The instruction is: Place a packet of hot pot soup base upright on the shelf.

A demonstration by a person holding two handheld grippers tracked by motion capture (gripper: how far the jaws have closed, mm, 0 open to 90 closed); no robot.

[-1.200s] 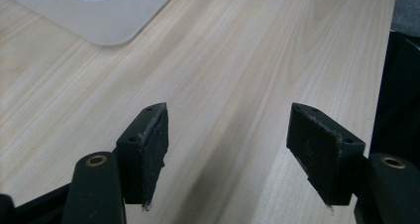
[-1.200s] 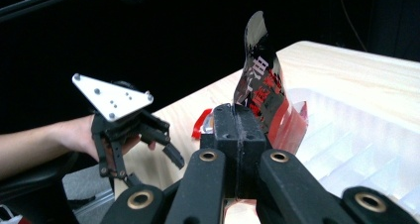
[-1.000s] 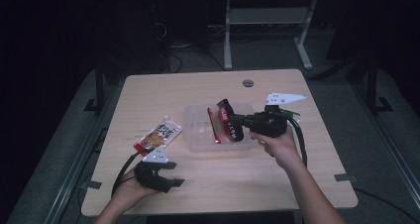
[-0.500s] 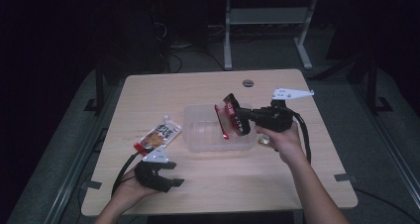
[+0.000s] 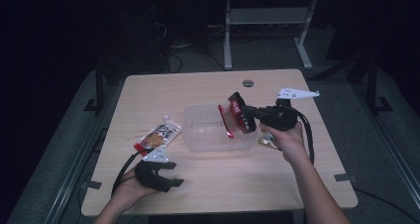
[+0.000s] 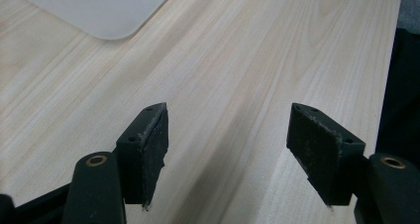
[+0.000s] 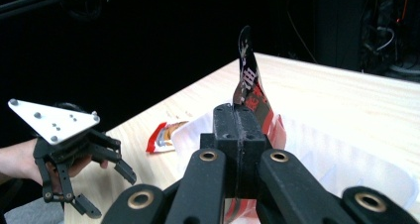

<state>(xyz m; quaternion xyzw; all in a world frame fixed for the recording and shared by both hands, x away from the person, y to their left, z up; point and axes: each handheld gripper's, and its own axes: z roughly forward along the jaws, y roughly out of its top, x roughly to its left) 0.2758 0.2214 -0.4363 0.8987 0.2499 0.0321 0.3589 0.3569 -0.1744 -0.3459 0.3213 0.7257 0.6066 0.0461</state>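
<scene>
The table (image 5: 208, 90) is pale wood with a fine straight grain and a matt finish. On it, the tub (image 5: 208, 135) is cloudy, smooth plastic, and both the red packet (image 5: 236, 116) and the orange packet (image 5: 158, 136) are glossy foil-like wrappers. The left gripper (image 6: 228, 149) has matt black plastic jaws with rough, scuffed pads (image 6: 154, 144).

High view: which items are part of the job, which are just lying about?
In the job:
- red snack packet, pinched in the right gripper above the bin
- clear plastic bin
- orange snack packet, on the table beside the bin

Lying about:
- small wrapped item under the right hand
- left gripper, open, idle
</scene>
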